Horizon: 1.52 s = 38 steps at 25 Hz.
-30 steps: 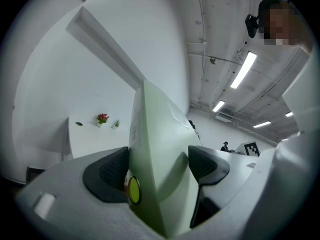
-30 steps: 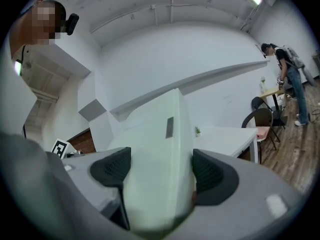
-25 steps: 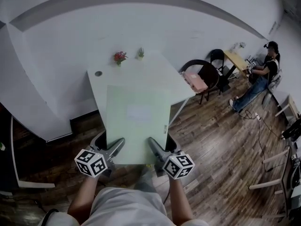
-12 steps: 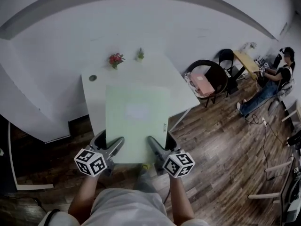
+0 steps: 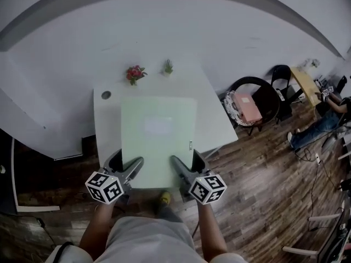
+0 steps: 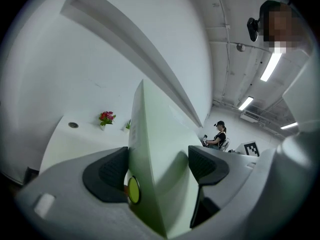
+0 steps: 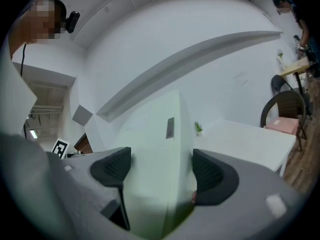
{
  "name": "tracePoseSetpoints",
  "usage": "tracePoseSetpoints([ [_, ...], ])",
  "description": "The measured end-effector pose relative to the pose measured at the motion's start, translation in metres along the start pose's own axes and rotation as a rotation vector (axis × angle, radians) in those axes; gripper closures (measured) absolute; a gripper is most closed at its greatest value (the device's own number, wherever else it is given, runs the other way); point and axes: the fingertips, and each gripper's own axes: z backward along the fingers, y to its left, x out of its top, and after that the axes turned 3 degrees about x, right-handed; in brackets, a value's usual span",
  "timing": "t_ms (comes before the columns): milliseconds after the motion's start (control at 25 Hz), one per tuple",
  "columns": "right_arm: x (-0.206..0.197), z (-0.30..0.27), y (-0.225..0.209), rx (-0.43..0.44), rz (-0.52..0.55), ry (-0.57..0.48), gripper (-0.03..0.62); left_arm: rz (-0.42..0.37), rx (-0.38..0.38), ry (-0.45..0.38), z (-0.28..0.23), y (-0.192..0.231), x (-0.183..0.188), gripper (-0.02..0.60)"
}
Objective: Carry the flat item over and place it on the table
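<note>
At the bottom of the head view, the left tool (image 5: 125, 166) and the right tool (image 5: 187, 166), both grey plastic with black ribbed pads, are each clamped on the near edge of the pale green flat rectangular panel (image 5: 159, 147). Each gripper view confirms this: the panel's thin edge stands pinched between the two dark pads.

The panel looks rigid and smooth with a matte face. It has a paler patch near its middle and a small dark label on its right edge. It is held level in the middle of the frame. Its far half lies over the white desk (image 5: 216, 119), and its near edge hangs over the dark-wood plank floor (image 5: 258, 174).

The carrying looks nearly finished. What is left is to move the panel fully over the desk, lower it and release it. I cannot tell whether it already touches the top.

Further up the frame, a round grommet (image 5: 106, 95), red flowers (image 5: 134, 73) and a small green plant (image 5: 168, 66) sit along the desk's far edge, close to the white wall (image 5: 181, 32). A black chair (image 5: 258, 95) stands at the right.
</note>
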Motion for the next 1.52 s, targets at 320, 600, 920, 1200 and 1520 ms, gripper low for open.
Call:
tracePoseSetpoints([
  [320, 0.018, -0.042, -0.037, 0.059, -0.022, 0.044, 0.214, 0.017, 0.070, -0.002, -0.042, 0.016, 0.013, 0.204],
  [600, 0.013, -0.075, -0.046, 0.068, -0.029, 0.087, 0.214, 0.056, 0.095, 0.005, -0.056, 0.044, 0.014, 0.204],
  [920, 0.003, -0.118, -0.056, 0.047, -0.047, 0.125, 0.214, 0.089, 0.094, 0.037, -0.077, 0.085, 0.016, 0.204],
  [1200, -0.015, -0.150, -0.068, 0.025, -0.071, 0.174, 0.214, 0.130, 0.108, 0.075, -0.093, 0.120, 0.007, 0.204],
  [1520, -0.042, -0.169, -0.084, 0.000, -0.111, 0.242, 0.214, 0.173, 0.127, 0.129, -0.106, 0.146, -0.014, 0.204],
])
